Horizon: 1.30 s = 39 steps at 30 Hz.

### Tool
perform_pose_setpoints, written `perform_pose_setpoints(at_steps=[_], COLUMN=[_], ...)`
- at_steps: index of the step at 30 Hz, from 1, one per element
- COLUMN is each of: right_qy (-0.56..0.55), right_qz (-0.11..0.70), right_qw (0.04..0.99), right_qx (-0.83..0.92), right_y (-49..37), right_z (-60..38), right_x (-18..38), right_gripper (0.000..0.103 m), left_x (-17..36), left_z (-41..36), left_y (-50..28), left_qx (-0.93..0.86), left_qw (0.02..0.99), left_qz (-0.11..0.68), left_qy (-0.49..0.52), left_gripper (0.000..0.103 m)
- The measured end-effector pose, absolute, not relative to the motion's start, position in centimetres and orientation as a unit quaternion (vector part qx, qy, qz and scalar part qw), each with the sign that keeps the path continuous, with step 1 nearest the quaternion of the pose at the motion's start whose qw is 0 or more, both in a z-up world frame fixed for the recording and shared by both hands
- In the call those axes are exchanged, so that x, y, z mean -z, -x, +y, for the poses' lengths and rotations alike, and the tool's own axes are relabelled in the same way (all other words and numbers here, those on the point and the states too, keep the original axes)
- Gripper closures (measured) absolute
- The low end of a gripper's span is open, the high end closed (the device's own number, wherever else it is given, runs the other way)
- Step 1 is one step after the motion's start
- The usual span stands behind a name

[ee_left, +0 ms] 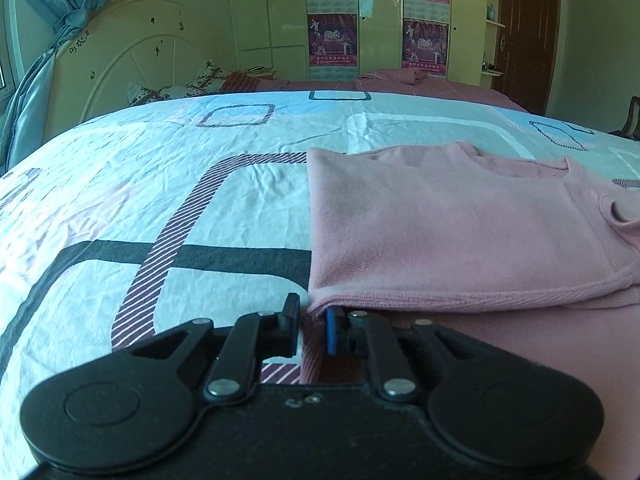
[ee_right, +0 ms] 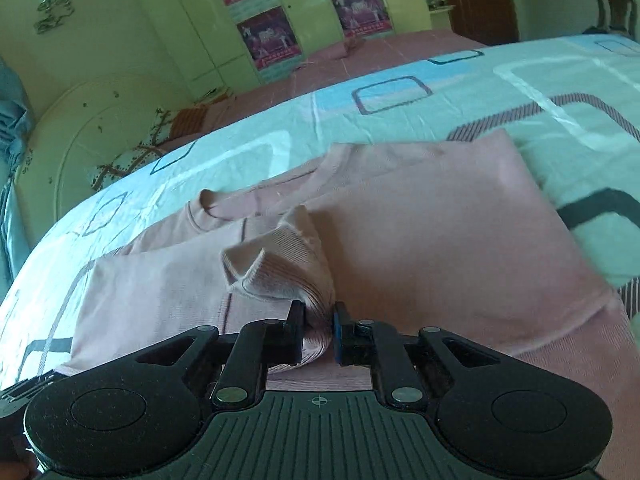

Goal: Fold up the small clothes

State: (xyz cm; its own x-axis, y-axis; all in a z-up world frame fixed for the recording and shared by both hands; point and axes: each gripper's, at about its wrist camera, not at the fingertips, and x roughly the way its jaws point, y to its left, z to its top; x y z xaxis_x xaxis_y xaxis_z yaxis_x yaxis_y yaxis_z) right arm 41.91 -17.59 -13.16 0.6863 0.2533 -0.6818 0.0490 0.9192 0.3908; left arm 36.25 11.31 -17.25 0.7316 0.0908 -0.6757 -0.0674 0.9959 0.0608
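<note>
Left wrist view: both claws pinching pink shirt (ee_left: 460,232) near hem.
L claw (ee_left: 314,330) nips its left corner, R claw (ee_right: 318,332) a bunched fold mid-hem; shirt runs away from both toward collar, on bed (ee_left: 160,200).

You see matt pink knit cloth on the garment (ee_left: 440,240), ribbed at its cuff (ee_right: 276,268). The bedsheet (ee_left: 160,184) is thin, creased cotton-like cloth. The wardrobe (ee_left: 280,8) panels look glossy.

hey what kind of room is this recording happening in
Most likely a bedroom in a home: a bed with a patterned sheet and rounded white headboard, tall wardrobe doors along the far wall, and a pink top spread out for folding.
</note>
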Motion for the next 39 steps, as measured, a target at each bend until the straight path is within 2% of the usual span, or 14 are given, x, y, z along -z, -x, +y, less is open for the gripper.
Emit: perform_pose_setpoints(at_steps=[2,4,10,14,18,20,21,22,28,29,30,31,33,39], right_qy=[-0.203,-0.202,-0.213,-0.241,-0.241,-0.240,-0.234,-0.226,-0.187,-0.188,-0.191,-0.194,-0.191,-0.187], right_qz=[0.379,0.374,0.393,0.401,0.398,0.392,0.391,0.390,0.402,0.400,0.397,0.390,0.375,0.386], right_qw=[0.902,0.905,0.894,0.883,0.884,0.887,0.889,0.892,0.894,0.895,0.896,0.898,0.906,0.903], right_qx=[-0.039,-0.027,-0.033,-0.041,-0.046,-0.044,-0.044,-0.043,-0.063,-0.060,-0.057,-0.053,-0.044,-0.034], right_y=[-41.3,-41.3,-41.7,-41.5,-41.3,-41.3,-41.3,-41.2,-40.3,-40.0,-39.8,-39.6,-39.8,-43.5], right_z=[-18.7,-19.3,-19.6,-20.1,-20.4,-20.4,-20.3,-20.2,-20.4,-20.7,-21.0,-21.5,-21.9,-21.9], right_x=[12.8,12.4,13.1,13.7,13.7,13.5,13.4,13.3,13.0,12.9,12.7,12.5,11.9,12.8], right_gripper=[0.087,0.075,0.074,0.074,0.074,0.078,0.094,0.098,0.098,0.096,0.087,0.067,0.052,0.052], left_x=[17.3,17.3,16.9,16.4,15.8,15.3,15.0,14.5,12.6,12.3,12.2,12.3,12.8,14.7], left_z=[11.5,11.5,11.8,12.1,11.8,11.7,11.7,11.7,11.4,11.5,11.5,11.5,11.4,11.1], left_y=[-36.3,-36.4,-36.6,-36.1,-35.3,-35.0,-34.8,-34.7,-36.1,-36.4,-36.7,-37.2,-38.6,-42.8], left_qx=[-0.039,-0.039,-0.037,-0.027,-0.020,-0.020,-0.020,-0.021,-0.018,-0.019,-0.022,-0.025,-0.028,-0.036], left_qw=[0.930,0.930,0.926,0.923,0.923,0.925,0.927,0.929,0.935,0.936,0.937,0.937,0.933,0.926], left_qz=[0.365,0.366,0.375,0.384,0.383,0.377,0.373,0.368,0.347,0.343,0.340,0.341,0.352,0.366], left_qy=[-0.020,-0.019,0.000,0.022,0.020,0.028,0.032,0.039,0.069,0.072,0.075,0.077,0.075,0.082], left_gripper=[0.091,0.091,0.089,0.080,0.079,0.079,0.079,0.079,0.076,0.075,0.072,0.071,0.069,0.069])
